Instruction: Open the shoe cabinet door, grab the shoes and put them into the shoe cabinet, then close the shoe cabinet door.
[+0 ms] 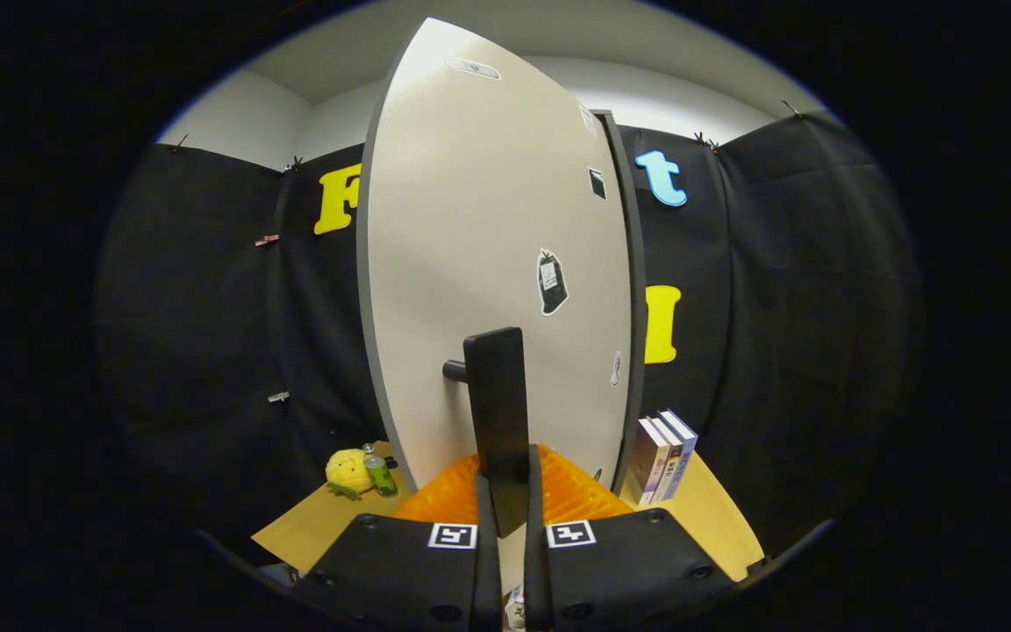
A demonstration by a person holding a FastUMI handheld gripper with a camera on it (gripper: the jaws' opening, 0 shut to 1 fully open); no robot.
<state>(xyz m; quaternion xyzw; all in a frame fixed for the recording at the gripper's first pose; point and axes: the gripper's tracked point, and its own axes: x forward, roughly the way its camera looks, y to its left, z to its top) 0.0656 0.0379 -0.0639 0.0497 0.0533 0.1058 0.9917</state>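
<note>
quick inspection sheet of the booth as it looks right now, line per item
surface: tan tabletop under the cabinet, bare at its corners
job's things: shoe cabinet door close ahead, pale panel with stickers; its dark handle stands upright between the fingers; shoes not made out
clutter: yellow plush toy and small green bottle left of the door; three upright books right of it
grippers: gripper shut on the handle, fingers pressed to its lower end
cables: nothing seen
surroundings: black cloth wall, white wall and ceiling above

gripper point(505, 491) clamped on door handle point(497, 395), cabinet door point(488, 219) (pale) ahead
</note>
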